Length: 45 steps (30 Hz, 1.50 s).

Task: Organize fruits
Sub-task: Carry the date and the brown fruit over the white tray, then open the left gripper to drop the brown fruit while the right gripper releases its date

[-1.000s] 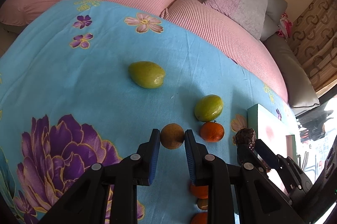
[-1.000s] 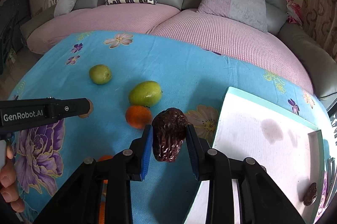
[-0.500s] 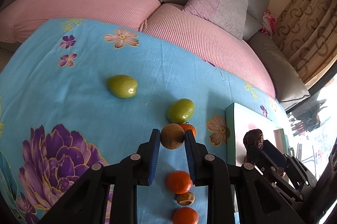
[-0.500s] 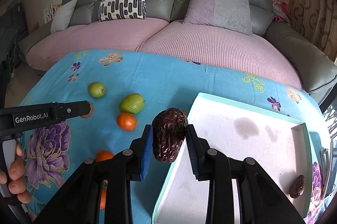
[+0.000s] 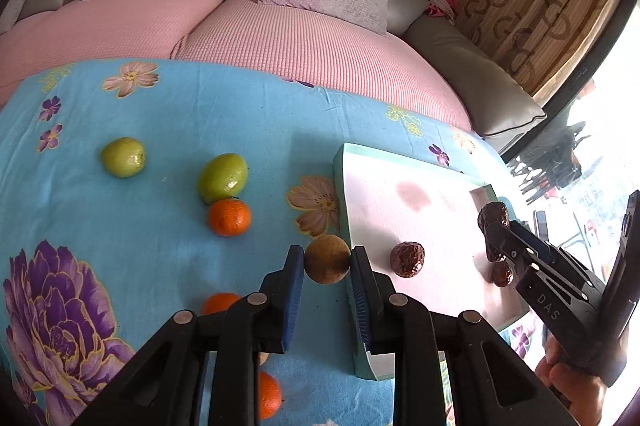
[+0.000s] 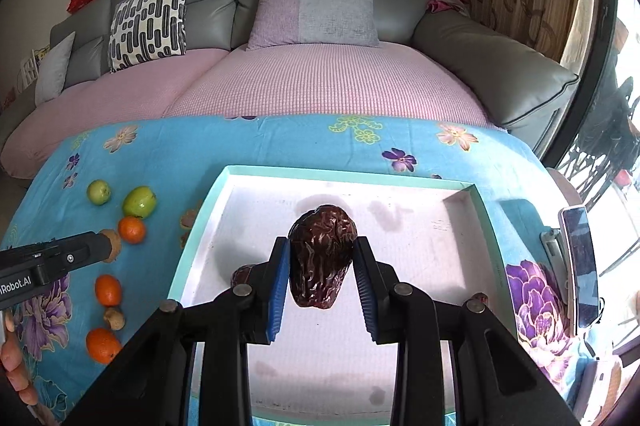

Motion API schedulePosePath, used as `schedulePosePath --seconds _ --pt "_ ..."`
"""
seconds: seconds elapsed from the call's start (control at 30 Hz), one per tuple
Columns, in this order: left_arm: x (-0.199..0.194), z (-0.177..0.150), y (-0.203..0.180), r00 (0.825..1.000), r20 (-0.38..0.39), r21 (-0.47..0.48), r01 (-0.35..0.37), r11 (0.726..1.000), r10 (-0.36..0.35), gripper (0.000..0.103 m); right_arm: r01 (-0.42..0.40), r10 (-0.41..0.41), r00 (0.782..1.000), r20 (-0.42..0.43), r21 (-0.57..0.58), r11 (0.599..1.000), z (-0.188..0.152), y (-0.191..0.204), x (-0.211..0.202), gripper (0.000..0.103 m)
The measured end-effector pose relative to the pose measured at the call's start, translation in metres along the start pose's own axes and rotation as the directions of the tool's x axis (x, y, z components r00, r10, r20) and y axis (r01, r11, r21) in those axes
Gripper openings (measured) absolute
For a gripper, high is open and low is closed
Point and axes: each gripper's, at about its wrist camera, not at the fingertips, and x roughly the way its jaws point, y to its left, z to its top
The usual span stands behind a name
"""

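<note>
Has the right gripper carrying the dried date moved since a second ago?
Yes. The right gripper, shut on the dried date, has moved rightward from over the blue cloth to over the tray.

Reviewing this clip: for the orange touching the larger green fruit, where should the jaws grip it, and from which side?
Grip the orange across its middle, left and right, coming from above. The green fruit presses against its far side, so a front-to-back pinch is probably blocked; both flanks look clear.
</note>
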Motion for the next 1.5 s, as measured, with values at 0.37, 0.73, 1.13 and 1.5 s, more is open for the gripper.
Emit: schedulePosePath --seconds 0.37,0.73,1.13,1.5 --pt "0.025 -0.021 -0.059 0.995 -0.07 0.141 0.077 0.987 -0.067 0.025 0.083 -0.085 0.996 0.001 0.162 0.983 -0.009 -0.072 -0.016 0.034" --pt "0.045 -0.039 -0.073 0.991 -0.126 0.188 0.075 0.979 -0.051 0.025 0.057 -0.047 0.996 -0.078 0.13 0.99 -0.015 -0.062 0.009 0.034" --pt "0.061 -0.045 -0.07 0.984 -0.173 0.186 0.062 0.981 -0.03 0.026 0.055 -0.025 0.976 -0.217 0.135 0.989 -0.029 -0.06 0.042 0.034" --pt "0.065 -0.046 -0.071 0.981 -0.192 0.195 0.057 0.979 -0.019 0.026 0.057 -0.023 0.97 -0.243 0.133 0.989 -0.031 -0.061 0.048 0.034"
